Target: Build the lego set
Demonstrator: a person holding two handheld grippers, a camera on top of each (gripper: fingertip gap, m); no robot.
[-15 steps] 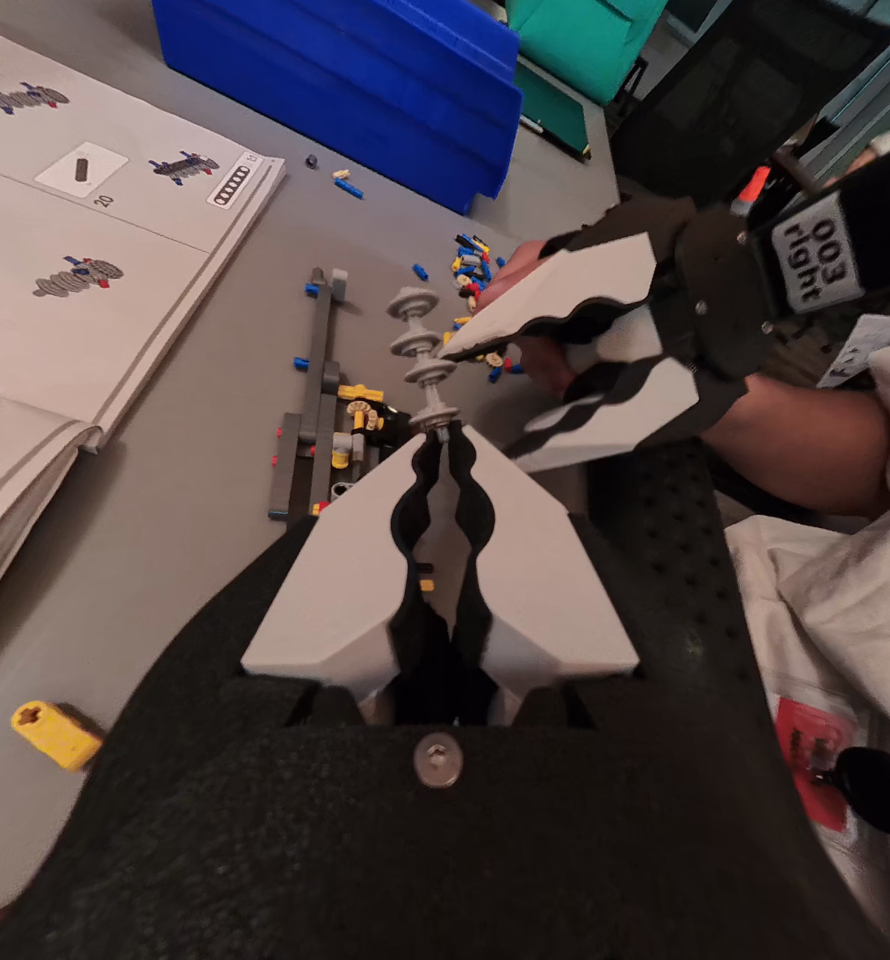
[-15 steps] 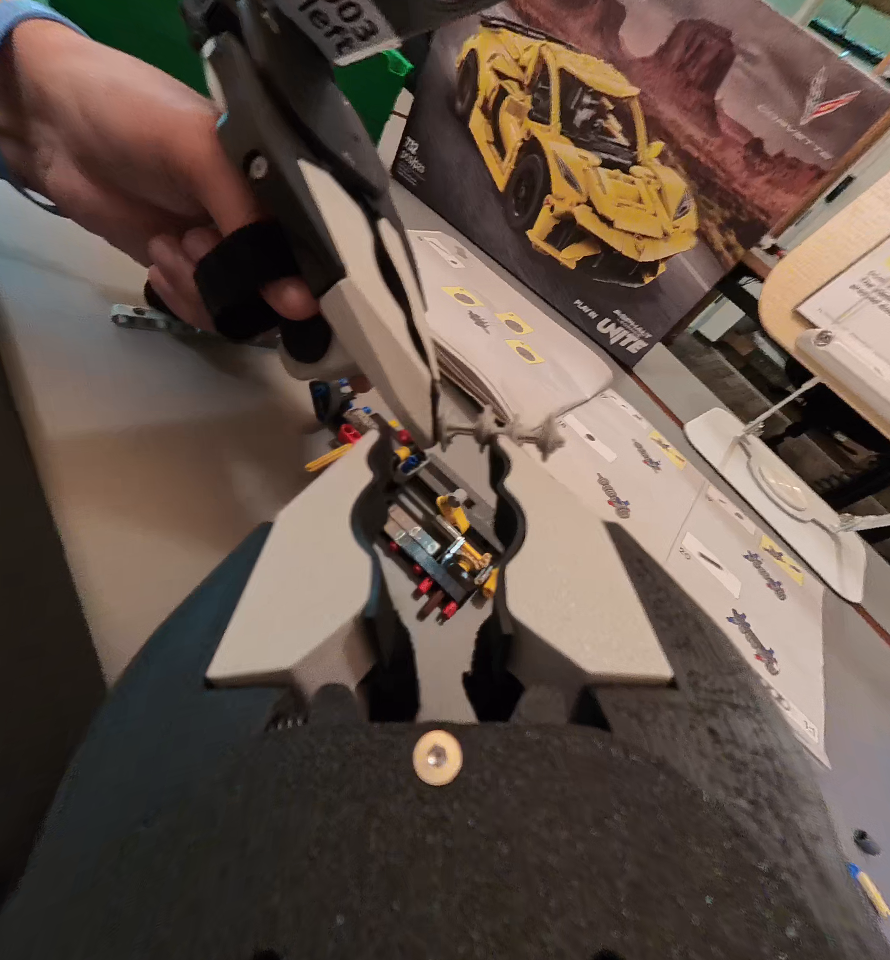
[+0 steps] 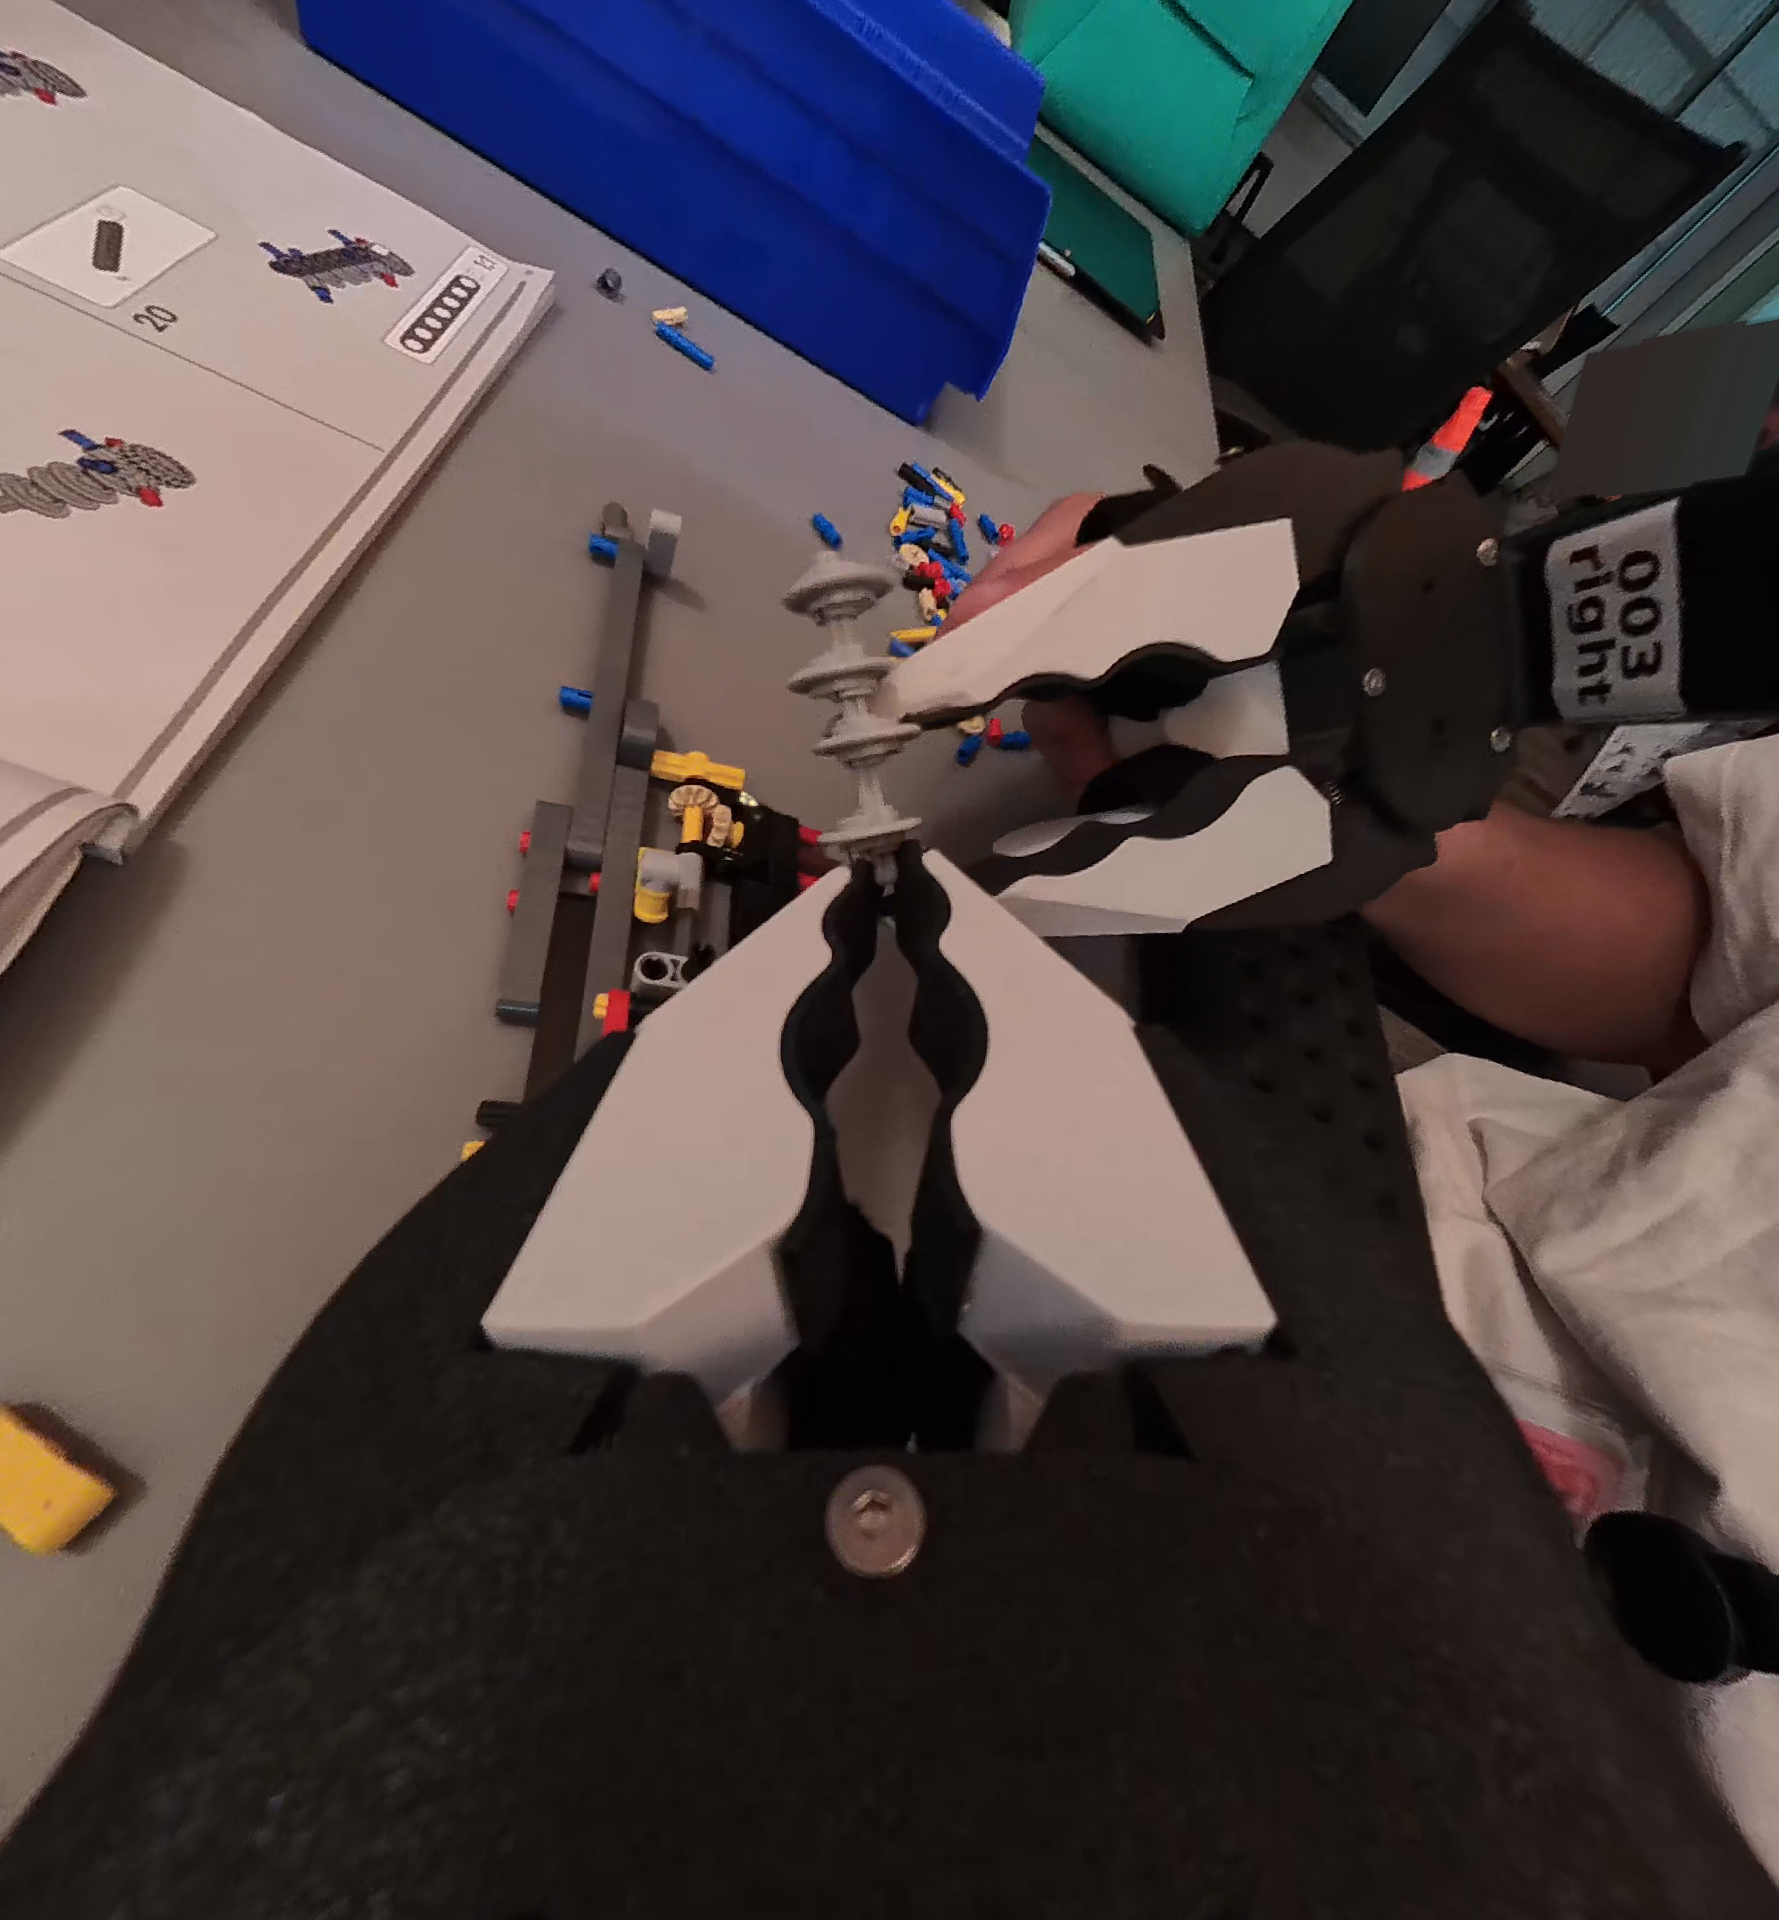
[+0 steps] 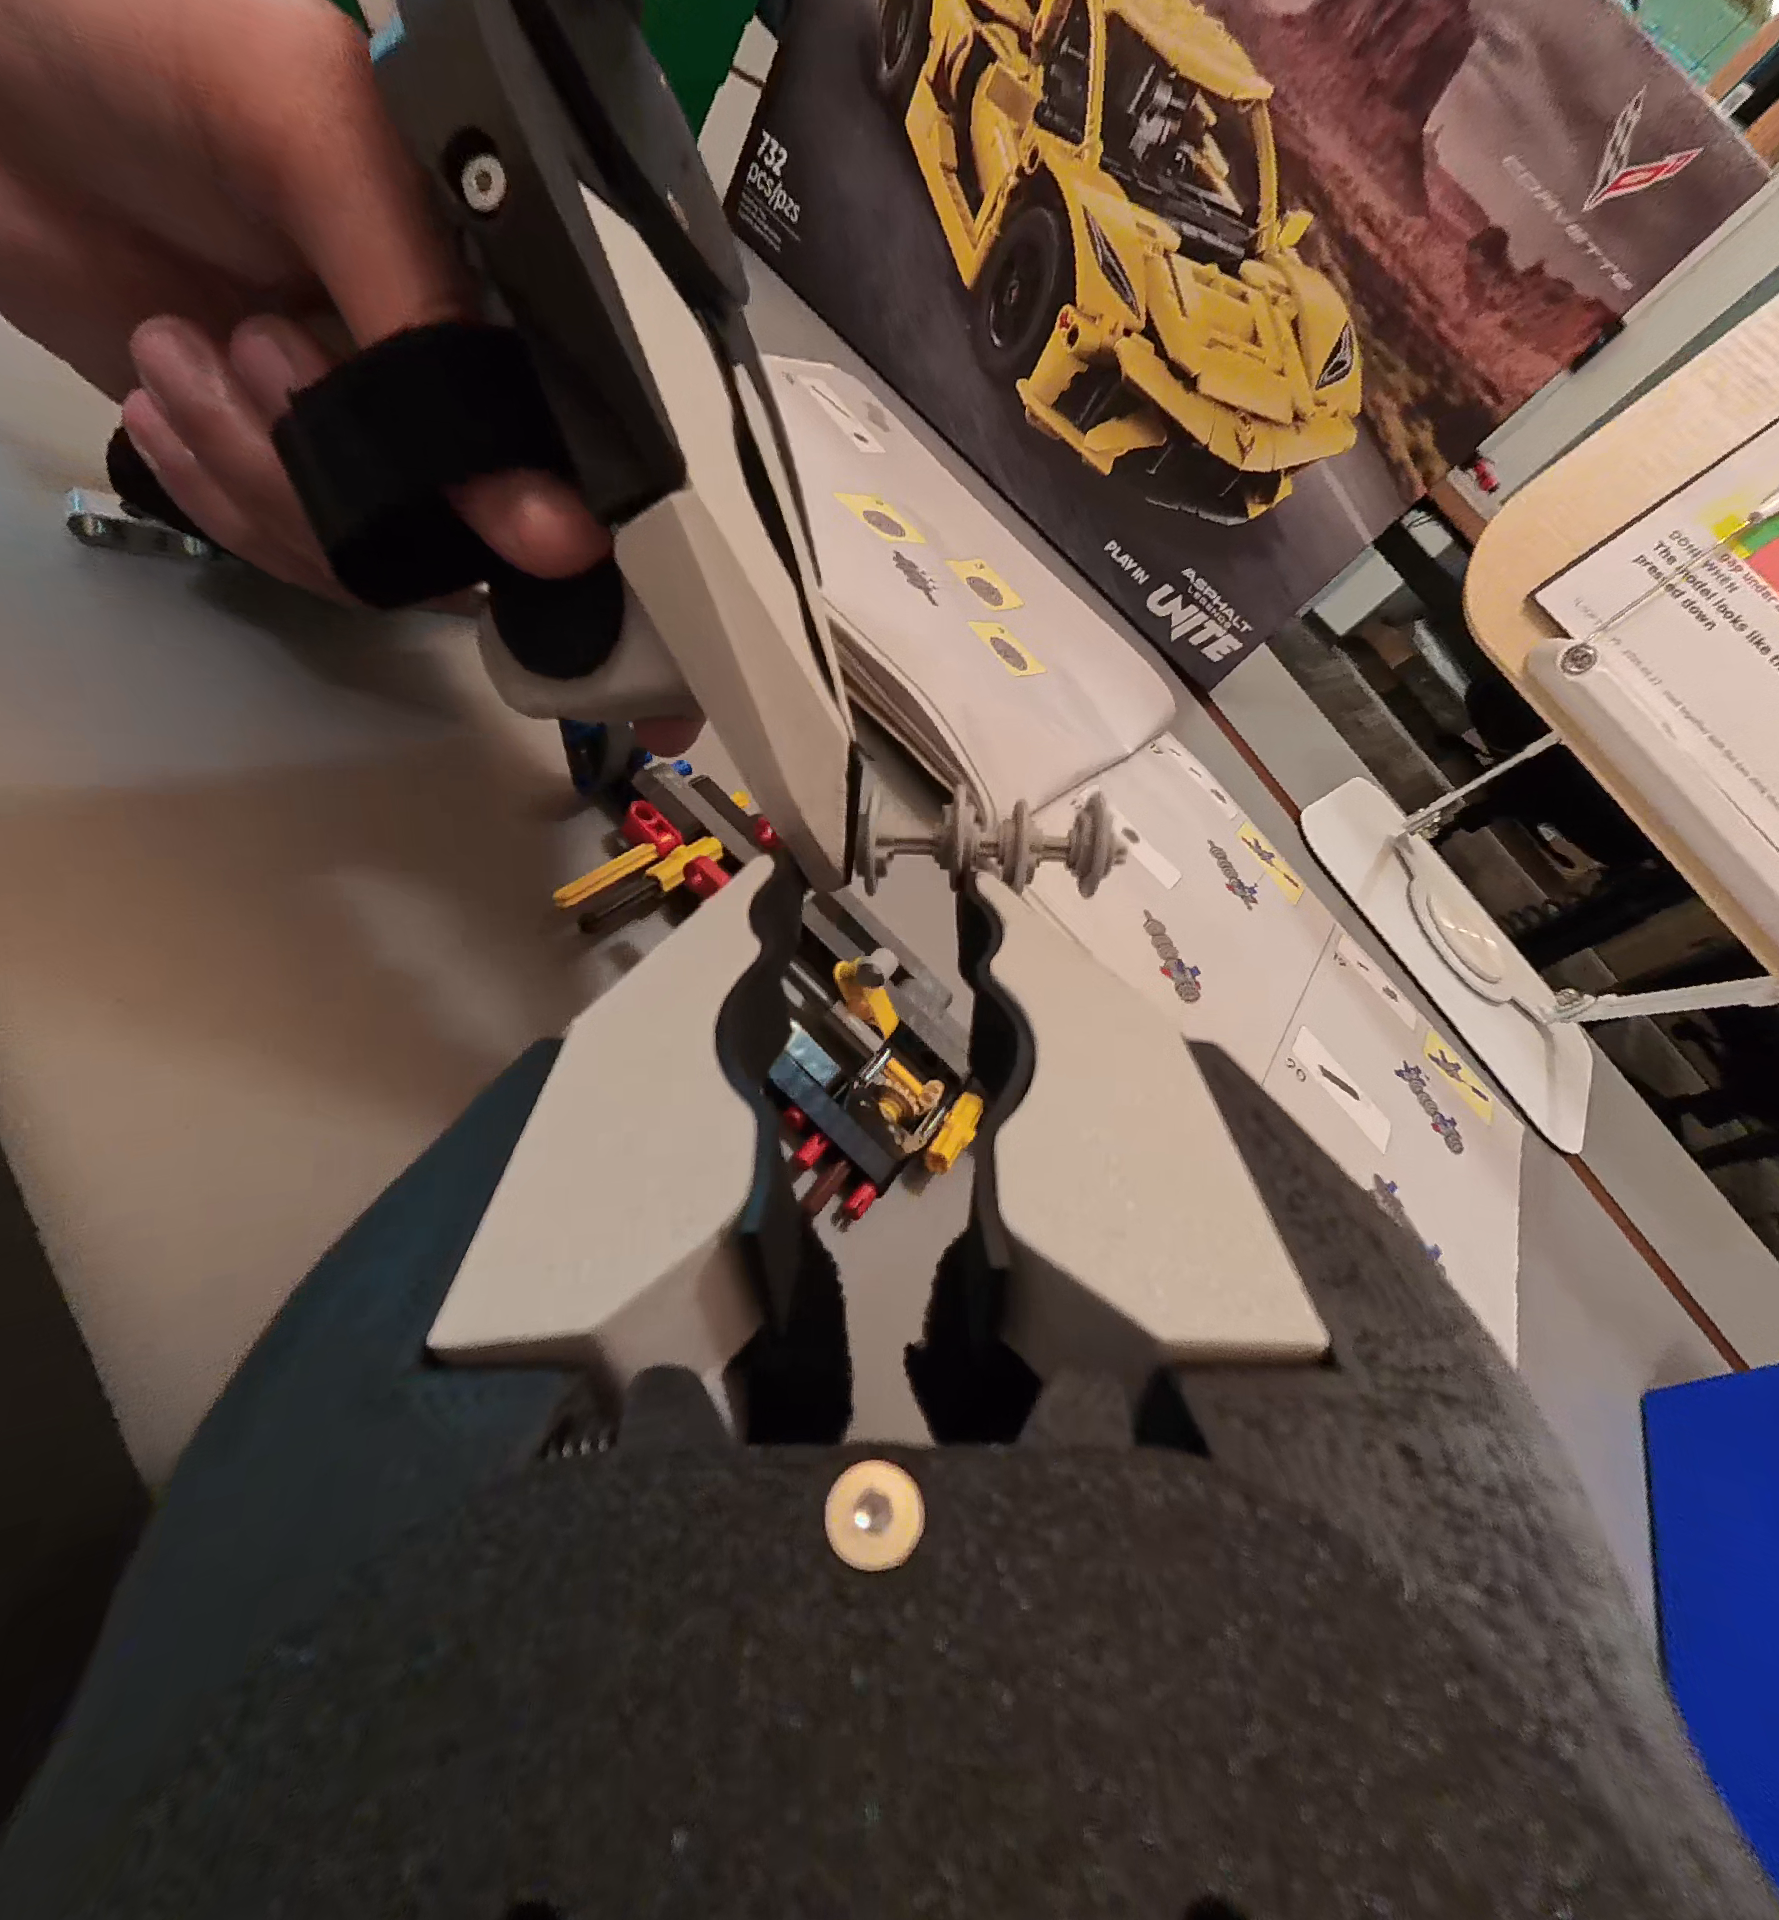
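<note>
My left gripper (image 3: 880,873) is shut on the near end of a grey axle with several grey discs (image 3: 849,686), held above the table. In the right wrist view the axle (image 4: 978,842) lies level and sticks out of the left gripper (image 4: 843,831), which comes in from the upper left. My right gripper (image 4: 869,883) is open and empty, its fingertips just below the axle. In the left wrist view the right gripper (image 3: 947,800) is side-on, its upper finger (image 3: 1072,634) touching a middle disc. A part-built grey, black and yellow chassis (image 3: 646,831) lies on the table below, and also shows in the right wrist view (image 4: 864,1081).
An open instruction booklet (image 3: 189,416) lies at the left. Blue bins (image 3: 708,156) stand at the back. A pile of small pieces (image 3: 937,540) lies behind the axle, and a yellow piece (image 3: 12,1475) lies near the front. The set's box (image 4: 1228,260) and a white stand (image 4: 1467,935) lie beyond. My left and right fingertips are right by each other.
The right gripper has edged a little closer to the axle, still open. The left gripper keeps its hold and has hardly moved.
</note>
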